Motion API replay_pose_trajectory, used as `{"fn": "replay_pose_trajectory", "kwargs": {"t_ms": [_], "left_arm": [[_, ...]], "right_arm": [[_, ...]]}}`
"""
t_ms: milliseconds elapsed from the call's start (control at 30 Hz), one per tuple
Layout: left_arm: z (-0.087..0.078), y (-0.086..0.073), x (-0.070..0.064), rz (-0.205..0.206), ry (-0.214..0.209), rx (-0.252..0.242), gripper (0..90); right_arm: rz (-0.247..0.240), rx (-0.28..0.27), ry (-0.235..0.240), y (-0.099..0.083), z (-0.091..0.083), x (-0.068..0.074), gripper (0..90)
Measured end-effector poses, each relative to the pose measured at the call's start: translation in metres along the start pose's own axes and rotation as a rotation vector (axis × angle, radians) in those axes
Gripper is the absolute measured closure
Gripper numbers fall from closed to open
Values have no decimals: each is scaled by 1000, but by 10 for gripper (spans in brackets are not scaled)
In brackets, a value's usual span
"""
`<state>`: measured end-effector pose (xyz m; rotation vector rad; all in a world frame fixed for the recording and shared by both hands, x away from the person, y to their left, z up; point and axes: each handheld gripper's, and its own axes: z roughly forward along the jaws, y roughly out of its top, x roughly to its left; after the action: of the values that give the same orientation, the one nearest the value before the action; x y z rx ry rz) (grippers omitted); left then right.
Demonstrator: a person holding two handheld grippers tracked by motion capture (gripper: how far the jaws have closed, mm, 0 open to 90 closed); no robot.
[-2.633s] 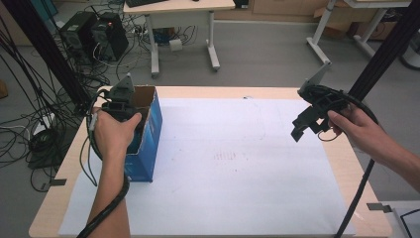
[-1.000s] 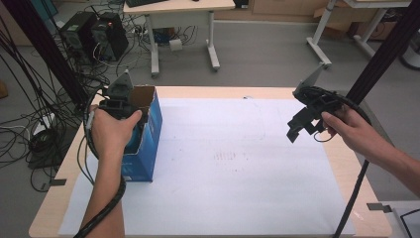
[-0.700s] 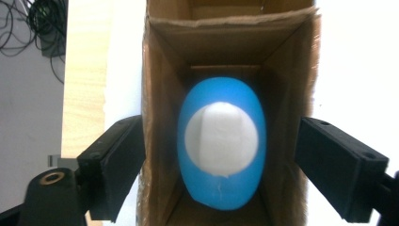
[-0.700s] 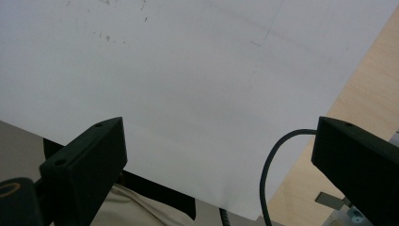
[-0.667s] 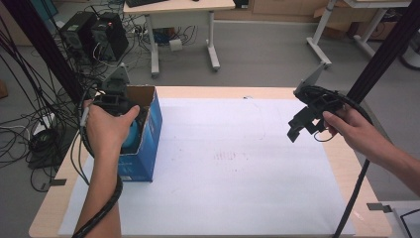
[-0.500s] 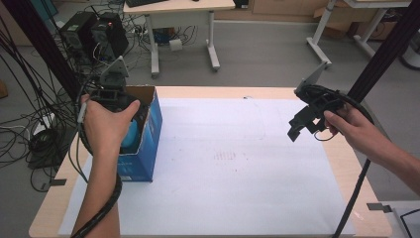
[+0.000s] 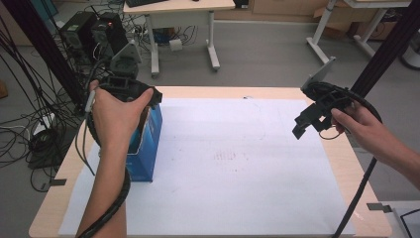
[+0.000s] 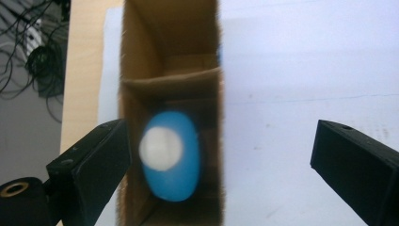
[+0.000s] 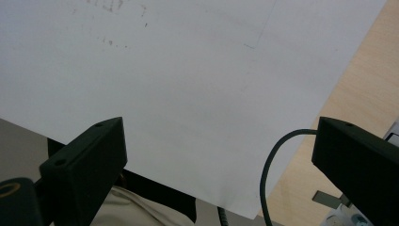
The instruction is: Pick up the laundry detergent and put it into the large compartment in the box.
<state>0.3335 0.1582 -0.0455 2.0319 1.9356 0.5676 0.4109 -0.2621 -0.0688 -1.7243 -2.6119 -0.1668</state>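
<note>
Bench (image 7: 346, 158): pale wood top under a large white sheet (image 7: 237, 163); faint red marks near the sheet's middle.
Background: grey floor, cable tangle at left, another desk behind.
Box (image 7: 146, 148): blue outside, brown card inside, open top, standing at the sheet's left edge.
Blue item (image 8: 170, 155): blurred, with a white round patch; lies inside the box near its bottom.
Left tool (image 8: 221, 160): held straight above the box opening, jaws wide apart, gripping nothing.
Right tool (image 7: 309, 121): raised over the sheet's right side, well apart from the box, jaws wide apart, empty.
</note>
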Motion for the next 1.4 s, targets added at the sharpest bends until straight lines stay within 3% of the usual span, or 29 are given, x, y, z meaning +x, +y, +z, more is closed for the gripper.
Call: {"fn": "replay_pose_trajectory", "kwargs": {"t_ms": [233,367,633,1400], "left_arm": [[-7,5,-20,52,-33,-22,58],[-8,8,-27,61,-51,-35,54],[-1,17,-43,115,-84,-21,51],[7,20,-56,154,-95,4,51]], "right_arm": [[2,-5,5,-1,0,-3,35],[2,-9,9,0,-2,-4,34],[13,-3,7,2,0,-6,34],[6,2,9,6,1,-5,34]]}}
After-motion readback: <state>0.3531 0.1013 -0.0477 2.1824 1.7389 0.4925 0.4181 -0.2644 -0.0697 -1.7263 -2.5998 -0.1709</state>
